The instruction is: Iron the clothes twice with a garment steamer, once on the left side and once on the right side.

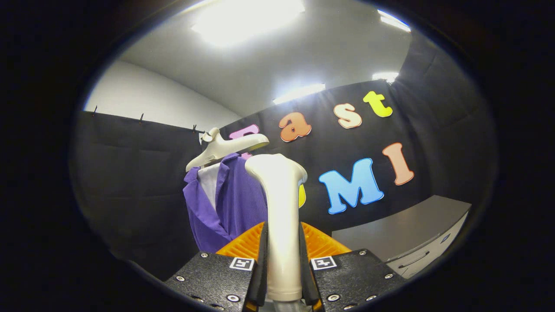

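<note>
Closest to the camera, the gripper [282, 264] has its two fingers pressed on the handle of the garment steamer [279, 216], one finger on each side, so the jaws are narrow and they hold it firmly. The steamer is a pale, cream-coloured body. Its long axis goes straight up from between the fingers, nearly upright in the gripper view. The lower end of the handle sits low between the two fingers, and the wider head [277, 167] is at the top, well beyond the fingertips. The head spreads a little to both sides; I cannot tell from this angle which way its steam face is turned.

Behind the steamer, just beyond the fingers, is something orange with ribs [243, 245], showing on both sides of the handle; what it is I cannot say.

Farther away, to the left of the steamer's head, a purple garment [236, 199] hangs on a pale hanger [225, 147]. It has a collar, and a white lining [209, 182] shows inside the open neck. The hanger's right arm reaches above and behind the steamer's head. The garment's right edge is hidden behind the steamer, so touching or apart cannot be decided.

To the right, lower down, a grey cabinet [407, 236] with a handle on its front stands against the booth's black cloth wall [130, 182].
</note>
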`<state>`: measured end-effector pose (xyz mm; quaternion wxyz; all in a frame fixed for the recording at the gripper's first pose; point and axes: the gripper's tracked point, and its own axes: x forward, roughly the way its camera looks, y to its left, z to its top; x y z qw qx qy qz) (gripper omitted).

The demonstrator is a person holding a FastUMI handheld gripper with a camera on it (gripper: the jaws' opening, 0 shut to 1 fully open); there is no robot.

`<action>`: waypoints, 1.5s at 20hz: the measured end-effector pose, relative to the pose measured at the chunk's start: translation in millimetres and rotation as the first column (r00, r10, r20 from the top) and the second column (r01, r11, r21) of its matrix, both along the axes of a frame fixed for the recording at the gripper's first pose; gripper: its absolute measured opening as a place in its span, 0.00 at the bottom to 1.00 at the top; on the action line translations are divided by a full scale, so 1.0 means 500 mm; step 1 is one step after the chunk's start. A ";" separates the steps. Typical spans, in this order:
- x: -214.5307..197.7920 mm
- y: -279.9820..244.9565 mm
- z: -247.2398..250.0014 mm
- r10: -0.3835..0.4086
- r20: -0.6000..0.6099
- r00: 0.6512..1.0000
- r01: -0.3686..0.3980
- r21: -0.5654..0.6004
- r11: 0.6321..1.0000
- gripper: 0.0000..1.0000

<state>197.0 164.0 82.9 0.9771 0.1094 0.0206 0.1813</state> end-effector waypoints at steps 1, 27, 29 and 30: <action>0.000 0.019 0.007 -0.011 0.029 1.000 0.011 -0.012 1.000 0.33; 0.030 0.261 -0.186 -0.113 0.113 0.987 0.143 -0.317 0.938 0.33; 0.016 0.256 -0.225 -0.117 0.079 0.990 0.136 -0.324 0.936 0.33; 0.009 0.255 -0.243 -0.114 0.061 0.992 0.128 -0.327 0.936 0.33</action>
